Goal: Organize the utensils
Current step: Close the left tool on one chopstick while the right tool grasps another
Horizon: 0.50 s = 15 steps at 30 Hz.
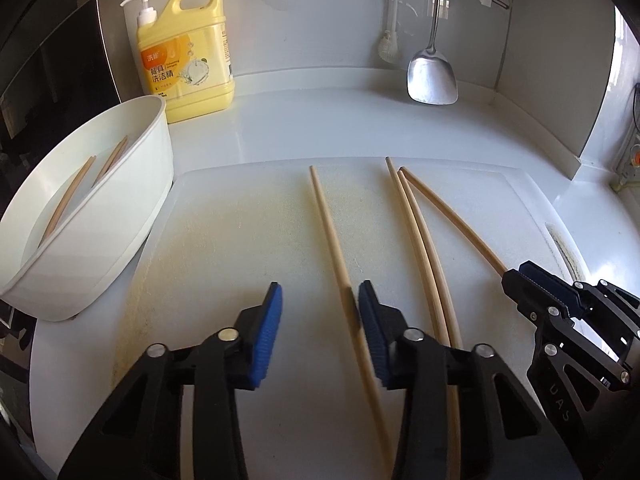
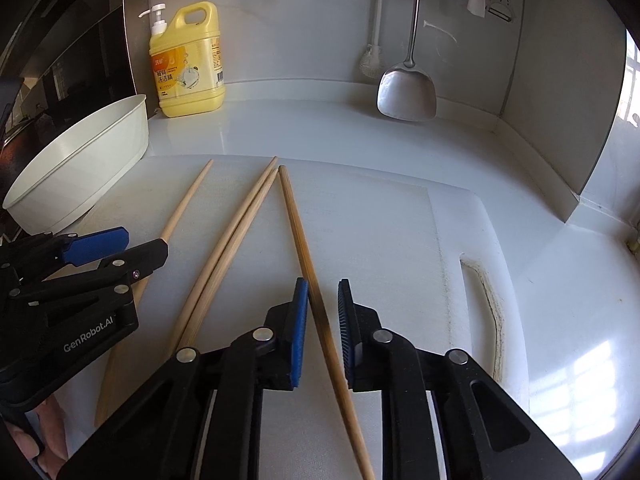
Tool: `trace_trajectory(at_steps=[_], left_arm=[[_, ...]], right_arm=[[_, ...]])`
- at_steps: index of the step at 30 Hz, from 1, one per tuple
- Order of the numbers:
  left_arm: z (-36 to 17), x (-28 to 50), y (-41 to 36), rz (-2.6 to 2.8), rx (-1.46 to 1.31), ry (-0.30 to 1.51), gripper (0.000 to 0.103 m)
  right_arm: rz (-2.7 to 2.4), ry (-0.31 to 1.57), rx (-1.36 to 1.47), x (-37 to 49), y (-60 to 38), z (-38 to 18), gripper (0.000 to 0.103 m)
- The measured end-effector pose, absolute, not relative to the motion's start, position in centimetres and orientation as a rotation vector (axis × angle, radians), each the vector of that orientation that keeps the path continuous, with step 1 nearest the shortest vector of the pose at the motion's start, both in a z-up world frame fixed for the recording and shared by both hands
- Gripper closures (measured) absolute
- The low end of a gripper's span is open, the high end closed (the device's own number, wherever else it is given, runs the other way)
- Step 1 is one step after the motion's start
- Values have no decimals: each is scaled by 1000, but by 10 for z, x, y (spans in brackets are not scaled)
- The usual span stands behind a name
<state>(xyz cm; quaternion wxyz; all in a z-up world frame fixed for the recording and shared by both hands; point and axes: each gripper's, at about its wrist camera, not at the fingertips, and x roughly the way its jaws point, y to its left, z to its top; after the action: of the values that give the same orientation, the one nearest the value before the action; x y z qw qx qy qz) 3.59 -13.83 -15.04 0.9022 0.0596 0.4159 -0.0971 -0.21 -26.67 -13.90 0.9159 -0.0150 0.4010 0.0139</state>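
Note:
Several wooden chopsticks lie on a white cutting board (image 1: 240, 240). My left gripper (image 1: 320, 300) is open; the leftmost chopstick (image 1: 328, 224) runs between its fingers, close to the right pad. A pair of chopsticks (image 1: 420, 240) lies to its right. My right gripper (image 2: 323, 300) is partly open around the rightmost chopstick (image 2: 296, 224), with gaps on both sides. A white oval bowl (image 1: 132, 184) at left holds two chopsticks (image 1: 76, 188). The right gripper also shows in the left wrist view (image 1: 516, 280), and the left gripper in the right wrist view (image 2: 132, 248).
A yellow dish soap bottle (image 1: 188, 56) stands at the back left by the wall. A metal spatula (image 1: 432, 72) and a white brush (image 1: 390, 40) hang on the back wall. A dark appliance (image 1: 40, 60) borders the left. The counter's corner wall rises at right.

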Motion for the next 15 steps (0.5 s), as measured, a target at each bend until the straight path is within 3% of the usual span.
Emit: trace_trajectory(at_steps=[2,4,15], left_arm=[[-150,36,-140,-210,130,864,92],[-149,36,-140,-214,129,873,96],[-110,16,-121,-232,46,942,96]], right_arm=[[28,825,-38,-2,-266,-139,95],[32,830,-16,-2,-269,-138,97],[60,867,153,-22,-296,-108,97]])
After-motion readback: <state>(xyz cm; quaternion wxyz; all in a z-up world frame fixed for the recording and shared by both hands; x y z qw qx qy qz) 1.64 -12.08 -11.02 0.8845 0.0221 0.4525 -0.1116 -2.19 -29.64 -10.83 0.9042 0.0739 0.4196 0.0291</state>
